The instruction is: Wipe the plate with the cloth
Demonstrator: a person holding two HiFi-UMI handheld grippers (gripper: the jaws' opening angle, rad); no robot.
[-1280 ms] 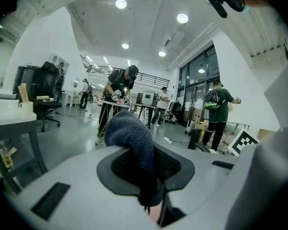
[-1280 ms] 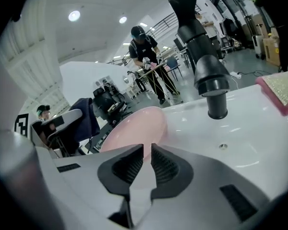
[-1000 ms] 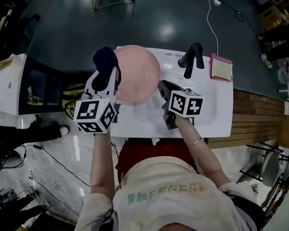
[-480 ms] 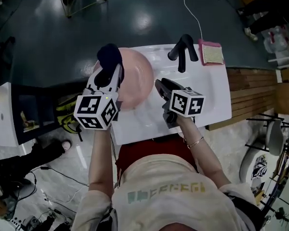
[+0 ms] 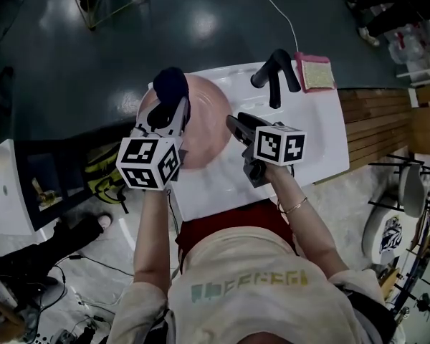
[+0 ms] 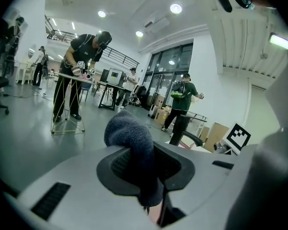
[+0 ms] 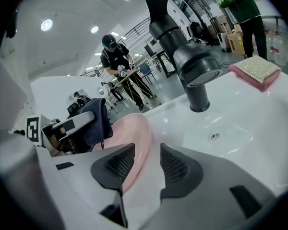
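While my right gripper (image 7: 145, 166) has its jaws opening, the rim of the pink plate (image 7: 133, 131) runs between the pads with a gap on each side, so nothing is pinched there. My left gripper (image 6: 145, 163) is clenched on the dark blue cloth (image 6: 131, 137), with the wad bulging up above the pads at frame centre. In the head view the cloth sits at the plate's upper-left rim. The plate lies at the upper left of the white sink top (image 5: 312, 145), left of the black faucet (image 5: 276, 77), and its left side seems to reach the sink's left border.

Main risk, as I judge it: the plate has no grip on it, so a push from the cloth could make it skid or rock on the smooth white surface. It could also go over that left border to the floor below. Second risk: the rim is close between my right pads and could catch on one if I pull back at an angle, which would flip the plate. Third: the cloth is held as a bunch, so a hard drag could pull it out of the pads. My left fingers could then scrape the plate instead of wiping it. The faucet stands just upper right of my right gripper, so a wide swing could knock it.
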